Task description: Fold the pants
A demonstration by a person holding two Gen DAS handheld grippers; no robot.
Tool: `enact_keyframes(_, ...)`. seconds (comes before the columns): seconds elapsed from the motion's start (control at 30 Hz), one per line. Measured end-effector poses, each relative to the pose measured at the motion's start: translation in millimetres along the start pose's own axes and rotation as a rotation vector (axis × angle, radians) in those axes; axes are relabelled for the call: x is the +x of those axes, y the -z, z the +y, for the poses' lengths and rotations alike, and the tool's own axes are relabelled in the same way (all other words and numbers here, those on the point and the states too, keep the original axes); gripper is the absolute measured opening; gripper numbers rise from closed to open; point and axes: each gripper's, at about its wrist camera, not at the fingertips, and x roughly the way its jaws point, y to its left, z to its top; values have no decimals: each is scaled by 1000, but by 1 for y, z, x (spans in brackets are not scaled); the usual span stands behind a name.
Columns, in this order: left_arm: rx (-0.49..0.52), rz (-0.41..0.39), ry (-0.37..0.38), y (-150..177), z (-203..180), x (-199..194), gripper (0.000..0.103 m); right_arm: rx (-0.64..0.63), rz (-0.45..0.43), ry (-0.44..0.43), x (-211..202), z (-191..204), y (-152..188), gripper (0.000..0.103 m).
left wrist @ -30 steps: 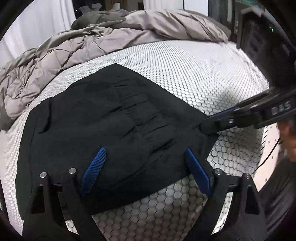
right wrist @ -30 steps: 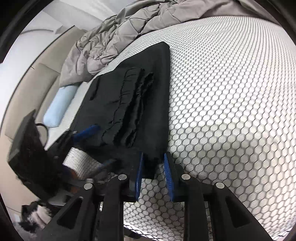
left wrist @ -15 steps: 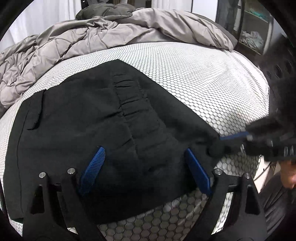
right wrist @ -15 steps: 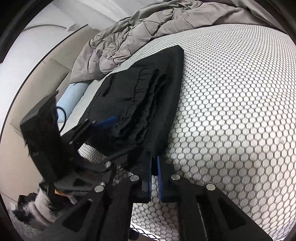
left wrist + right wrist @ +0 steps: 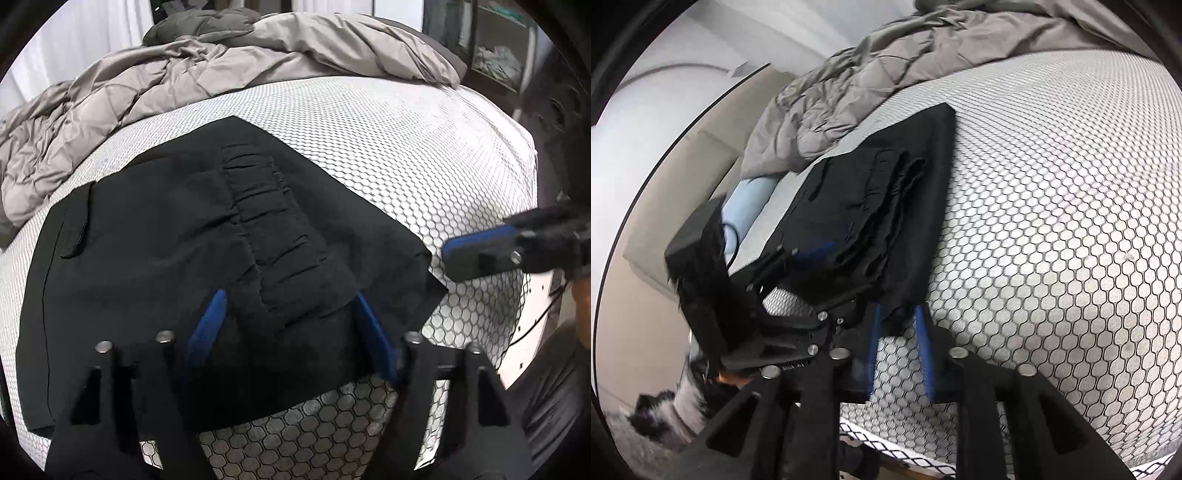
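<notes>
Black pants [image 5: 177, 240] lie folded flat on the bed, with a gathered waistband [image 5: 273, 229] running down the middle. My left gripper [image 5: 291, 325] is open, its blue pads spread over the near edge of the pants. My right gripper [image 5: 897, 328] is open at the near right corner of the pants [image 5: 886, 206], its blue pads on either side of the hem, apart from it. In the left wrist view the right gripper [image 5: 480, 251] shows just off the pants' right corner. The left gripper [image 5: 798, 258] shows in the right wrist view over the near edge.
The bed has a white cover with a black honeycomb pattern [image 5: 388, 155]. A rumpled grey duvet [image 5: 184, 74] is piled along the far side. A light blue pillow [image 5: 750, 199] lies by the beige headboard. The bed edge is close on the near side.
My right gripper had shut on the pants' corner half a second ago and has now opened and drawn back off it. The left gripper stays open over the near edge.
</notes>
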Motion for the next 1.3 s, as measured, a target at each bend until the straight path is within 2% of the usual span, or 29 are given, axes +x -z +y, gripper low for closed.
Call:
enact_keyframes(0.07,44,-18,-44,1,-9,-2,48,29,26,4,6,-5,-1,21)
enact_keyframes(0.1,73,-38,-66,1,-13,-4,33,34,32,13,9,-6,-2,21)
enact_keyframes(0.13,85,-47,-81,2,-16,-5,26,42,34,13,10,-7,-3,21)
enact_keyframes(0.2,71,-84,-105,1,-17,-11,18,63,32,1,9,-10,-5,22)
enact_keyframes(0.3,53,-94,-85,-2,-14,-21,17,90,-5,-18,0,-16,-11,27)
enact_keyframes(0.37,47,-88,-75,-1,-14,-22,17,118,-37,-45,-5,-20,-16,40)
enact_keyframes(0.43,37,-64,-72,1,-14,-16,20,138,-43,-59,-3,-23,-20,42)
enact_keyframes(0.5,25,-46,-63,1,-14,-12,24,125,11,-71,8,-20,-19,42)
enact_keyframes(0.53,13,-53,-61,1,-13,-13,26,116,46,-75,17,-17,-17,41)
enact_keyframes(0.57,-7,-59,-47,0,-12,-15,30,99,56,-79,21,-12,-14,34)
enact_keyframes(0.63,-36,-66,-14,-3,-11,-17,49,58,68,-78,22,-3,-11,30)
enact_keyframes(0.7,-50,-67,-13,-6,-11,-12,51,28,60,-77,22,3,-9,22)
enact_keyframes(0.73,-48,-56,-24,-7,-12,-8,52,17,54,-51,22,3,-7,10)
enact_keyframes(0.77,-46,-45,-38,-7,-14,-2,52,19,58,-34,23,2,-7,4)
enact_keyframes(0.87,-46,-46,-50,-9,-15,5,57,-14,46,6,24,6,-4,2)
enact_keyframes(0.93,-55,-38,-31,-8,-11,7,58,-24,38,18,24,12,0,2)
enact_keyframes(1.17,-80,-35,-13,-10,-4,12,62,-60,71,2,17,19,7,2)
enact_keyframes(1.23,-100,-31,-5,-11,-1,10,62,-64,52,-15,0,18,12,3)
enact_keyframes(1.3,-122,-37,38,-11,0,3,62,-55,12,-27,-19,13,12,10)
